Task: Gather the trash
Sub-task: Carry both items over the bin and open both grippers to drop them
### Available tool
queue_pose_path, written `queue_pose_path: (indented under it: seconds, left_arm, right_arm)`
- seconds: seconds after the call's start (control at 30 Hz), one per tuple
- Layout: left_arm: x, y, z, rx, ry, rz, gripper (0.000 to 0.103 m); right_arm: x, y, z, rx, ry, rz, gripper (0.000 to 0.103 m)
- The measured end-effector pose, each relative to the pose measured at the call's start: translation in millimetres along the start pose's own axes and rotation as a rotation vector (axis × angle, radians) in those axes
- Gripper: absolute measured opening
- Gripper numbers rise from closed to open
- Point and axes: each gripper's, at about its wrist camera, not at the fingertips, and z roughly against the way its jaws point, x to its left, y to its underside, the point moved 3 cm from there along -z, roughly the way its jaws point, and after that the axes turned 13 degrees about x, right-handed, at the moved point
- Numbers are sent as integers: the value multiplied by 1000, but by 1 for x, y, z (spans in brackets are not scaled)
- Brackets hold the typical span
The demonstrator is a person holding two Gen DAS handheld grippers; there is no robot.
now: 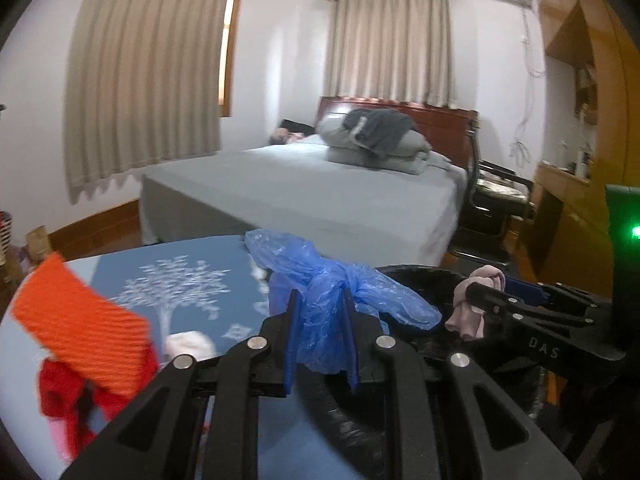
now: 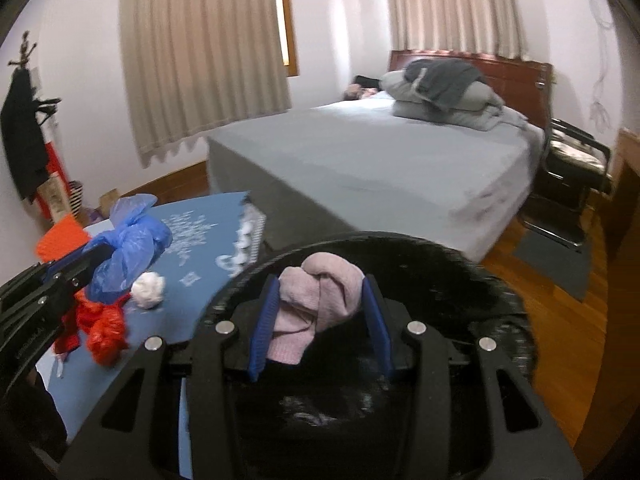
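Note:
My left gripper [image 1: 321, 300] is shut on a crumpled blue plastic bag [image 1: 332, 280] and holds it above the table edge, beside the rim of a black-lined trash bin [image 1: 404, 272]. It also shows in the right wrist view [image 2: 128, 246]. My right gripper [image 2: 320, 284] is shut on a wad of pink cloth [image 2: 316, 304] and holds it over the open bin [image 2: 400, 242]. A white paper ball [image 2: 149, 290], red plastic trash [image 2: 102, 328] and an orange ribbed piece [image 1: 76, 324] lie on the blue table [image 2: 208, 236].
A bed [image 2: 380, 168] with grey sheets and folded bedding stands beyond the table. A black chair [image 2: 572, 176] is to the right of the bed, over a wooden floor with a grey mat. Curtains cover two windows.

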Motion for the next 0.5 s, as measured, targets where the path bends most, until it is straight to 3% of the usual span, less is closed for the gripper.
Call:
queue_pose_path:
  seconds: [0.23, 0.3, 0.43, 0.5]
  left_arm:
    - [-38, -2, -30, 58, 78, -51, 20]
    - [-44, 0, -37, 80, 100, -62, 26]
    - [-41, 4, -39, 99, 93, -52, 47]
    - [-31, 5, -32, 90, 70, -34, 49]
  right_arm:
    - [-37, 8, -3, 11, 69, -54, 44]
    - [-42, 10, -6, 15, 88, -67, 47]
    - [-42, 12, -6, 3, 107, -77, 74]
    - [-36, 11, -4, -13, 109, -66, 83]
